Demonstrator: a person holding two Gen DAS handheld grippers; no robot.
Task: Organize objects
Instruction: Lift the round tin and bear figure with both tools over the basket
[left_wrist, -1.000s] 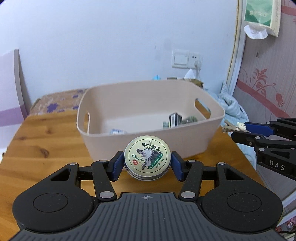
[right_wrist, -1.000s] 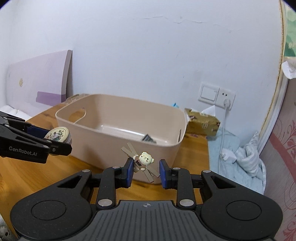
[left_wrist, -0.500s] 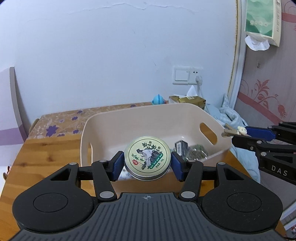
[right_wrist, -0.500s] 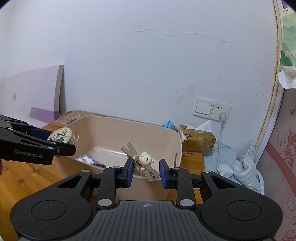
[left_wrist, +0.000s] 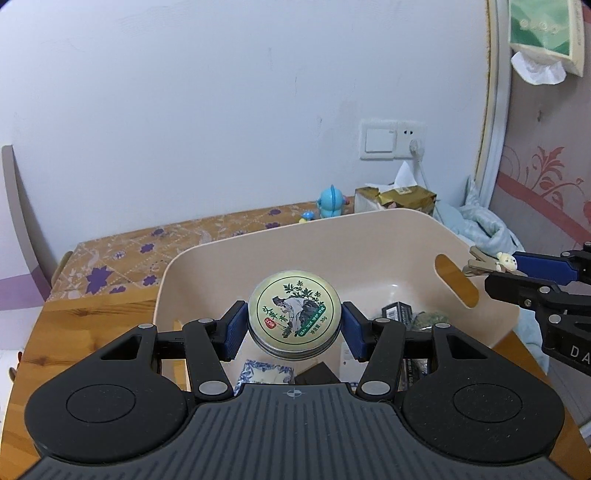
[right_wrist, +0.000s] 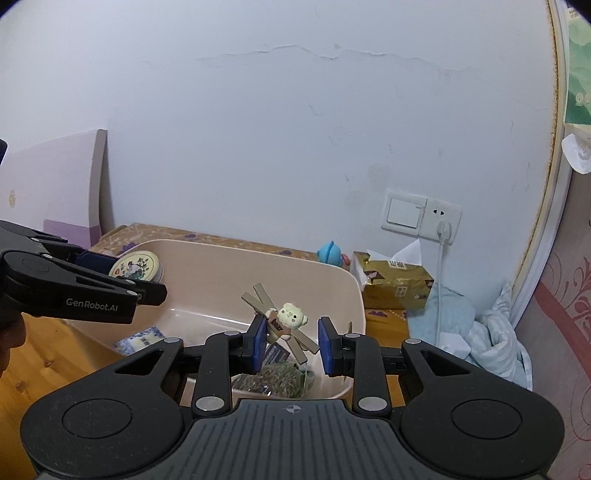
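A round tin (left_wrist: 293, 314) with a green plant picture on its lid sits between the blue pads of my left gripper (left_wrist: 293, 329), which is shut on it above the near part of the beige bin (left_wrist: 369, 229). My right gripper (right_wrist: 291, 341) is shut on a wooden clip with a small cream bear (right_wrist: 291, 316), held over the bin's right end (right_wrist: 258, 254). In the left wrist view the right gripper (left_wrist: 493, 275) and the clip (left_wrist: 484, 261) come in from the right. Down in the bin lie a blue-white packet (left_wrist: 266, 373), a black box (left_wrist: 397, 314) and a green bundle (right_wrist: 280, 376).
The bin stands on a wooden table (left_wrist: 92, 325) with a patterned cloth (left_wrist: 147, 243) behind it. Against the wall are a blue toy (left_wrist: 330, 201), a gold tissue box (left_wrist: 399, 195) and a plugged-in socket (left_wrist: 391, 144). Pale blue fabric (left_wrist: 484, 225) is heaped at the right.
Both grippers have moved forward from in front of the bin to above its inside, each carrying its object. Their grips are unchanged.
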